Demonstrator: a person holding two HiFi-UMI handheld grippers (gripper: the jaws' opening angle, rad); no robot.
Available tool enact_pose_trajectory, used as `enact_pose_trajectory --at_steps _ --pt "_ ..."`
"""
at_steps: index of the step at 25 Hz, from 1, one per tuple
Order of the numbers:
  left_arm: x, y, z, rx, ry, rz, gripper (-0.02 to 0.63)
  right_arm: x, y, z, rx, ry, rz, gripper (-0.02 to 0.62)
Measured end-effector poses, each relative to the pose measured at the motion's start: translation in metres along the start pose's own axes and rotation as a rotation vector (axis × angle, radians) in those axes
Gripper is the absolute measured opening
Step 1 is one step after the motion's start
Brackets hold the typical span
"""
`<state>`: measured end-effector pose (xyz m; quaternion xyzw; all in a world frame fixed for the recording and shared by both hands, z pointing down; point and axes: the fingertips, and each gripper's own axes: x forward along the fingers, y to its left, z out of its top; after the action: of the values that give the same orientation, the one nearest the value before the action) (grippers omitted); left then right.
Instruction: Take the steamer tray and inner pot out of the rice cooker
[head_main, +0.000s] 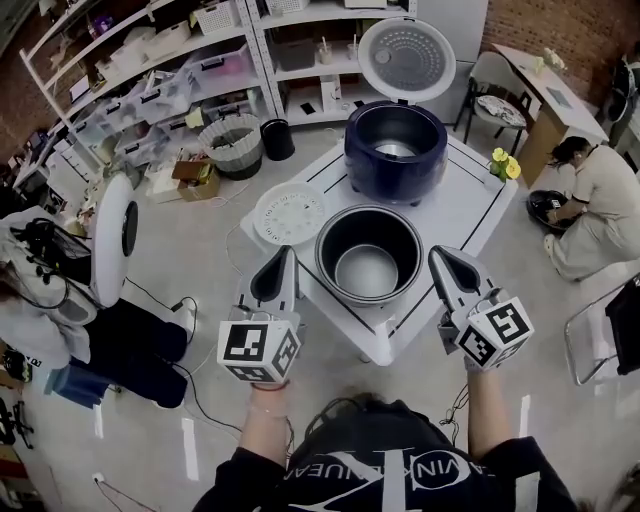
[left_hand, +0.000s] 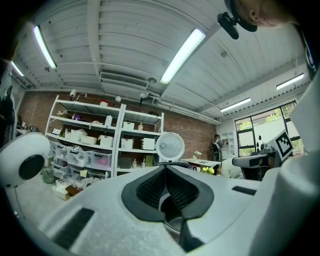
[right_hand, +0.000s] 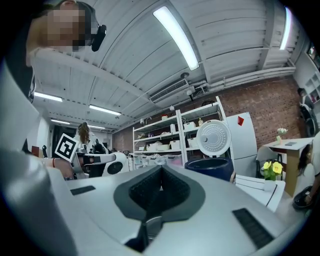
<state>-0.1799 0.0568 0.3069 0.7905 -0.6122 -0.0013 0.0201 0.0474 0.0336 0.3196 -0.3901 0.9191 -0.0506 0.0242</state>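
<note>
The dark blue rice cooker (head_main: 395, 150) stands at the far side of the white table (head_main: 470, 215) with its lid (head_main: 406, 58) up and its well showing no pot. The metal inner pot (head_main: 368, 255) sits on the table in front of it. The white perforated steamer tray (head_main: 289, 213) lies flat to the pot's left. My left gripper (head_main: 288, 252) is shut and empty just left of the pot's rim. My right gripper (head_main: 438, 255) is shut and empty just right of the rim. Both grippers point level toward the cooker (right_hand: 209, 167), whose round lid (left_hand: 170, 146) rises beyond the jaws.
A small vase of yellow flowers (head_main: 505, 165) stands on the table's right corner. A person (head_main: 600, 200) crouches on the floor at the right. Shelves with bins (head_main: 180, 80) line the back, a round basket (head_main: 232, 145) sits below them, and a white machine (head_main: 112, 235) stands at the left.
</note>
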Motion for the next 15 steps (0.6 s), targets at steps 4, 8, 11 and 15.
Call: enact_pose_trajectory --at_steps 4,8,11,15 --pt "-0.003 0.001 -0.004 -0.01 0.006 0.021 0.014 -0.003 -0.001 -0.002 0.0 0.007 0.012 -0.002" --pt "-0.006 0.0 -0.006 -0.013 0.012 0.032 0.014 -0.005 0.0 -0.002 0.004 0.008 0.019 -0.002" --pt "-0.009 0.001 -0.004 -0.018 0.01 0.038 0.014 -0.006 0.003 -0.001 0.002 0.013 0.028 -0.002" --pt "-0.011 0.001 -0.002 -0.024 0.009 0.041 0.014 -0.006 0.004 -0.002 0.007 0.019 0.033 -0.002"
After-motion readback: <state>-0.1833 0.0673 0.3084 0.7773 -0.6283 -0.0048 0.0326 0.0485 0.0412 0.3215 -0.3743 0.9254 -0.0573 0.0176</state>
